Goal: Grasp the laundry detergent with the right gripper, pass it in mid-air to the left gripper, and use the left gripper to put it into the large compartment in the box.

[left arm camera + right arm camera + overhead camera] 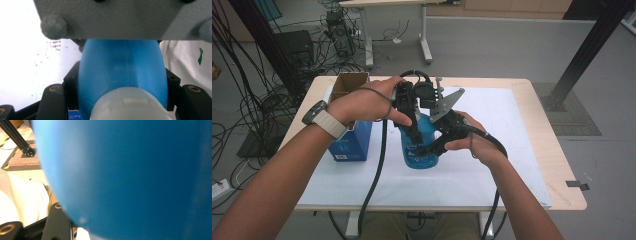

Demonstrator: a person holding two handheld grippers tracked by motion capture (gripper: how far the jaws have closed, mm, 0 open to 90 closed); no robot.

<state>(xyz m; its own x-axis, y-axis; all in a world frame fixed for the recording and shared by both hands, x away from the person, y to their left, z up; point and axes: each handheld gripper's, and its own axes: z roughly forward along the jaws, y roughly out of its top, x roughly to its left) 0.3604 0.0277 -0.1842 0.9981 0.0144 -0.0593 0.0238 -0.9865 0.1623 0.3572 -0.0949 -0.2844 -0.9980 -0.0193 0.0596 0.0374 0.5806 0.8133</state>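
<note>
blue bottle (419,145) clamped by both the left gripper (412,137) and right gripper (432,147), blue box (352,142) just beside it on the counter (542,150), cardboard box (349,82) behind

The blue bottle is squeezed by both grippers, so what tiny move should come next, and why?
Probably a small twist of the left gripper. It clamps the blue bottle up near its white cap, while the right gripper grips the body lower down and can hold it steady. The bottle stands on the white mat, so the cap looks like the part to loosen.
</note>
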